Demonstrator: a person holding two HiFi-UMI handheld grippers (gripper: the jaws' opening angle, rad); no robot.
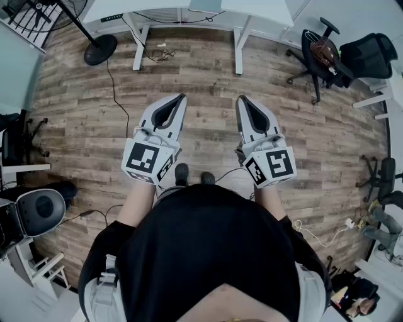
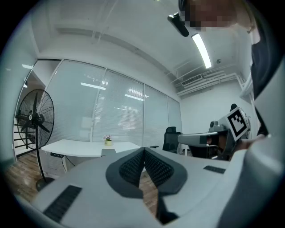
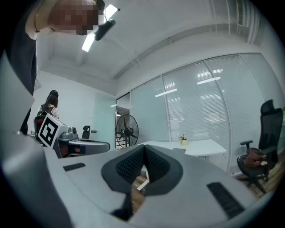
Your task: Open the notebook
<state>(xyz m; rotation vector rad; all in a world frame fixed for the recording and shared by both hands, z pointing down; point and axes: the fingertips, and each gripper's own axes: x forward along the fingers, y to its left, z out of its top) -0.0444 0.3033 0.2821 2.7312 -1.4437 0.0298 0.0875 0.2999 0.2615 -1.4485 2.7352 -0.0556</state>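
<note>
The fingers (image 2: 131, 167) of the left gripper (image 2: 144, 150) are pressed fully together, ribbed pad against ribbed pad, and nothing is caught between them. The fingers (image 3: 129, 165) of the right gripper (image 3: 144, 149) are closed the same way and are equally empty. This shut, empty state is judged to be a resting one, since nothing within reach calls for a grip.

In the head view the left gripper (image 1: 181, 98) and the right gripper (image 1: 241, 100) are held level and side by side in front of the person (image 1: 208, 251), tips pointed forward over the bare wooden floor (image 1: 208, 75). They are held near each other but apart, each showing at the edge of the other's view. The posture is read as readiness before an approach.

The notebook cannot be made out with certainty in any view. A white bench (image 1: 264, 12) stands well apart from the fingers, straight ahead, and a small potted plant (image 2: 107, 140) is set on it. Just beside the plant a flat grey thing (image 2: 109, 151) is seen, which may be the notebook, though it is too small to tell. A standing fan (image 2: 33, 120) is placed at the left of the bench and an office chair (image 1: 321, 53) at the right.

The task is judged not yet begun. The bench must first be reached, and the fingers parted, before any cover can be lifted.
</note>
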